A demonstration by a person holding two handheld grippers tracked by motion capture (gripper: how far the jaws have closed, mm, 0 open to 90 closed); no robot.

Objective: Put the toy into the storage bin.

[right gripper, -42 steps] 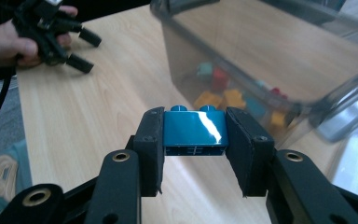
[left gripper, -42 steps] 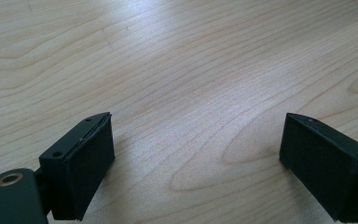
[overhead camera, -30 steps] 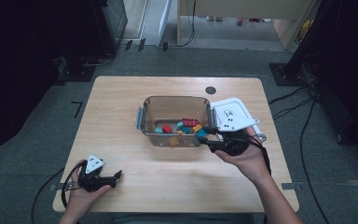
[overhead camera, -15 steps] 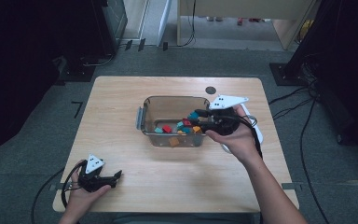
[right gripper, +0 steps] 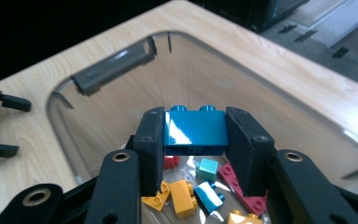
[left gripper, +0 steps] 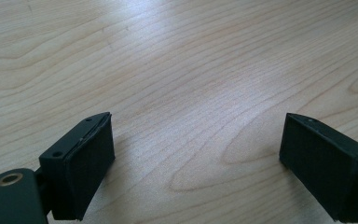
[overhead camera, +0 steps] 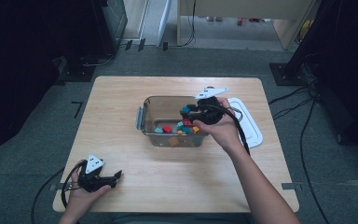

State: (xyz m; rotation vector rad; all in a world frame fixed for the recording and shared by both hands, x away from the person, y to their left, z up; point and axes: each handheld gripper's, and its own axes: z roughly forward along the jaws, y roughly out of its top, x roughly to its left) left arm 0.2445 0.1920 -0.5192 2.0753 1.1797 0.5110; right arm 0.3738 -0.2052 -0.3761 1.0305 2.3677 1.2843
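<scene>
Pinching a blue brick [right gripper: 195, 131] between its fingers [right gripper: 150, 140], the right gripper [overhead camera: 189, 111] has the thing clamped square on both ends, studs up. Big change from a second ago: back then that hand was at the clear bin's near right corner, right over by the white lid [overhead camera: 249, 122]. Now it's slid in over the clear bin [overhead camera: 145, 108] itself, so the brick hangs above the inside. Straight below the fingers sits the pile of loose bricks [right gripper: 200, 186], yellow, teal, red, on the bin floor. The brick isn't touching any of them yet, far as I can tell.

My read: the carry is basically done, and what's left is letting go so it drops in with the rest.

Way off from those fingers, the left gripper [overhead camera: 103, 177] sits parked on the tabletop [left gripper: 191, 70], its fingers [left gripper: 89, 158] spread wide with nothing but bare wood between them. It hasn't budged.
</scene>
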